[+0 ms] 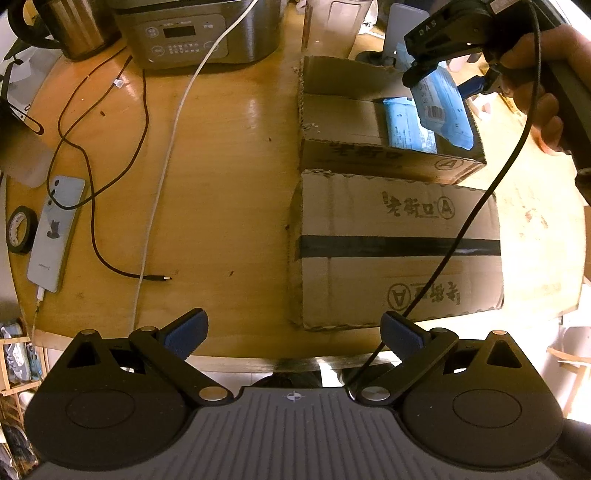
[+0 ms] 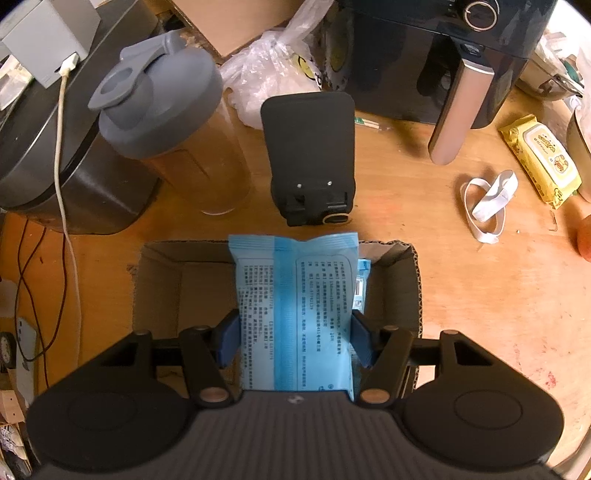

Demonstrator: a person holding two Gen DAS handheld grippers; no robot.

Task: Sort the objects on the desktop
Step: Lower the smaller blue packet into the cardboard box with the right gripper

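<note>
On the far left of the round, glossy wooden table: one roll of black tape; one pale blue phone, face down, rounded corners, a small dark animal figure on its back; thin dark cable and white cable trailing across the wood. Behind them, a brushed-metal cooker with a button panel and dark display.

Centre: left gripper, black with blue pads, jaws spread wide with nothing between them.

Right of centre: closed corrugated cardboard box, sealed with dark tape, stamped with Chinese characters and a circled "A". Beyond it, an open cardboard box bearing the same mark, with one blue packet lying inside.

Right: right gripper, lettered "DAS", jaws clamped on a soft blue plastic wipes packet covered in fine print too small to read, suspended over the open box.

Far right: white elastic band; yellow wipes pack.
</note>
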